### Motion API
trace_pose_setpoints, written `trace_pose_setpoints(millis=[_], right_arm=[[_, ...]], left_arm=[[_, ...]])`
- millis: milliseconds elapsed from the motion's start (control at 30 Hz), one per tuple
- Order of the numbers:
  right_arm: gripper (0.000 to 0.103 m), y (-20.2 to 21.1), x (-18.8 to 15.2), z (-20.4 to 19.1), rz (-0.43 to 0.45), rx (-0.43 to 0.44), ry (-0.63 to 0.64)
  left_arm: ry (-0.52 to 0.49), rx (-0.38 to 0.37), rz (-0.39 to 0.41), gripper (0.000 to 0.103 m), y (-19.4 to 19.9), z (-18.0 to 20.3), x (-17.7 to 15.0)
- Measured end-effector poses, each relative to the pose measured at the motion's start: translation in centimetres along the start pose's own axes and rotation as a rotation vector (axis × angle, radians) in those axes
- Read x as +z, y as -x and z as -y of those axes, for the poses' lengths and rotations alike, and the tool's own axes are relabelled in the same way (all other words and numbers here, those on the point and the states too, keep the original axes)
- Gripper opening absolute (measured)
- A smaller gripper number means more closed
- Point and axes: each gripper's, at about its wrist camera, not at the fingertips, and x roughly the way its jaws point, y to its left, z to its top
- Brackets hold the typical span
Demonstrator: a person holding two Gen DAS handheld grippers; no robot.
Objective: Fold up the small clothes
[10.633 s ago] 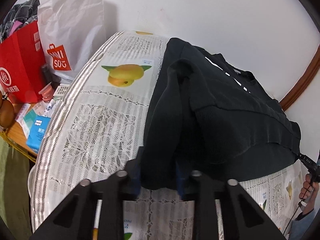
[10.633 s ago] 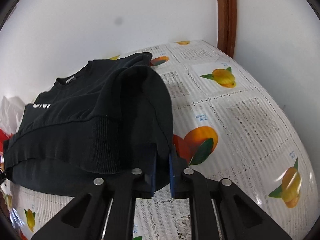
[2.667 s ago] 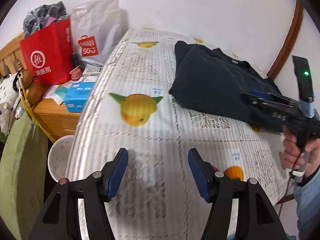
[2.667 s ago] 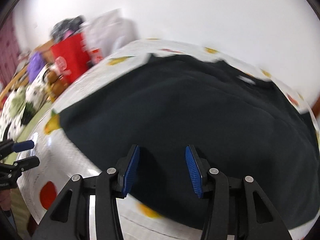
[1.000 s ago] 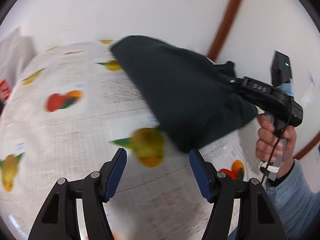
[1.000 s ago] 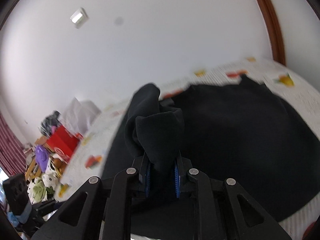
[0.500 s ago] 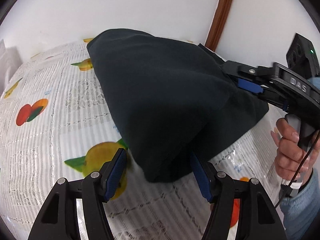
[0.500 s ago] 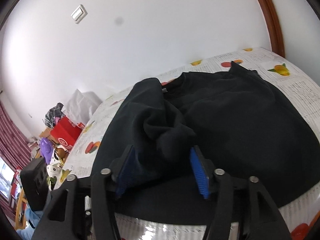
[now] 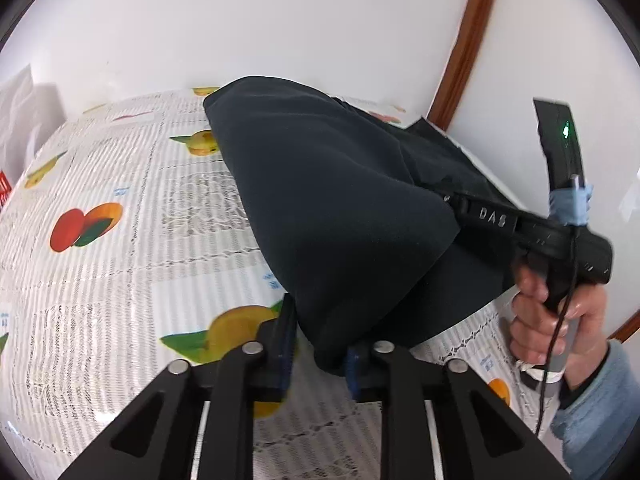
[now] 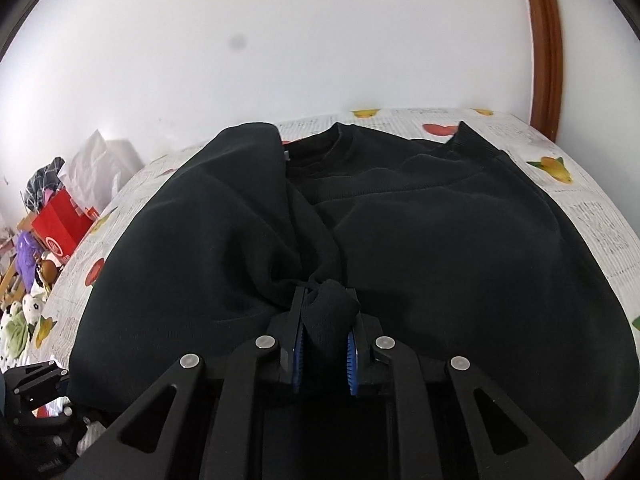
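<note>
The left gripper point(image 9: 318, 344) and the right gripper point(image 10: 323, 344) are closing. Their fingers each pinch the black sweater point(image 10: 420, 232) (it lies on the fruit-print counter point(image 9: 120, 264)).

A black sweatshirt point(image 10: 420, 232) is spread on the fruit-print counter point(image 9: 120, 264), neckline toward the wall, 1 side folded over, its near edge bunched and lifted.

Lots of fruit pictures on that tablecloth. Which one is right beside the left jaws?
The orange fruit with green leaves, printed just left of the left gripper. The red-and-orange pair and the yellow fruit lie farther up the tablecloth.
</note>
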Motion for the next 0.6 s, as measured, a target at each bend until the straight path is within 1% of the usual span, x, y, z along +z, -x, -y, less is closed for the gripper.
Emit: trace_pose_setpoints(millis=[67,133,200,300,433,533,600], right_arm=[[0.015,-0.4,0.2,-0.6,-0.005,0.011,0.016],[0.015,-0.9,0.5,-1.5,-0.018,0.041,0.023],[0.015,-1.3,0.6,-2.6,-0.027,0.061,0.034],[0.015,-2.1,0.8,-5.3,-0.033,0.091,0.071],[0.015,-2.7,1.0,-8.6,-0.047,0.155,0.089],[0.017,-2.2,1.0,-9.7,-0.051,0.206,0.072],[0.022,-1.2,1.0,-9.7,-0.036,0.232,0.056]], left_arm=[[0.016,0.009,0.011,0.016,0.6,-1.3,-0.1],[0.043,0.015,0.016,0.015,1.4,-2.6,-0.4],[0.065,0.027,0.021,0.015,2.9,-3.6,-1.2],[0.089,0.059,0.026,0.015,4.5,-5.8,-2.2],[0.110,0.086,0.022,0.016,6.4,-8.4,-3.1],[0.111,0.076,0.002,0.019,7.2,-9.3,-3.7],[0.101,0.060,0.001,0.022,7.5,-9.4,-3.9]])
